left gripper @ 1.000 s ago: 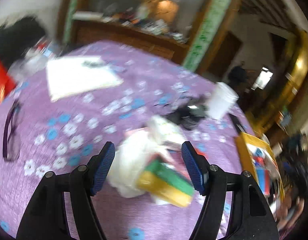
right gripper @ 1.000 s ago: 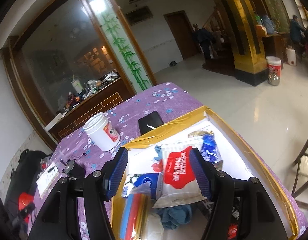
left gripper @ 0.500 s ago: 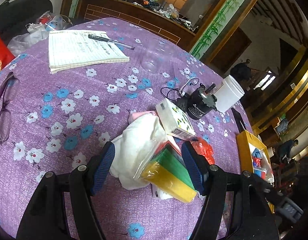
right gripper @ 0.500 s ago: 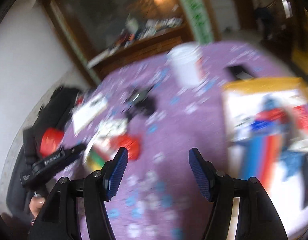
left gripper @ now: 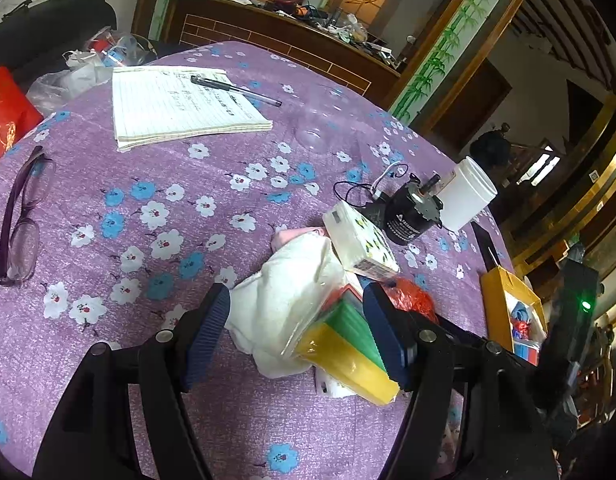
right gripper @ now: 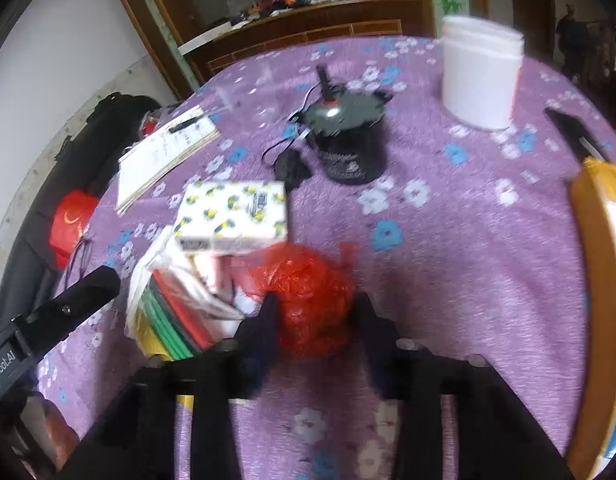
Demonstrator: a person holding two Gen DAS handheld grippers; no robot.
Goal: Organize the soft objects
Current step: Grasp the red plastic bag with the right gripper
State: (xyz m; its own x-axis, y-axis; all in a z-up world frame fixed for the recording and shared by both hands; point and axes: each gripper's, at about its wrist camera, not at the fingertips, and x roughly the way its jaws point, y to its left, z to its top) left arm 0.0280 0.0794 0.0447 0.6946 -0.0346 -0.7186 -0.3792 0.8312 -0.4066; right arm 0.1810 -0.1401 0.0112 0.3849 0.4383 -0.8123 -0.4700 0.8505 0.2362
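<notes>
While jaws close, red bag (right gripper: pixel 312 300) seemingly pinched — right gripper (right gripper: pixel 314 316)

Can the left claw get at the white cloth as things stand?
Probably yes. The left claw stands open just in front of the white cloth, nothing between them. The bagged sponge pack leans against the cloth's right side, so it may get caught too.

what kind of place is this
Most likely a lived-in home: a table under a purple flowered cloth, a handwritten notepad with glasses nearby, and a cluttered wooden sideboard behind.
</notes>
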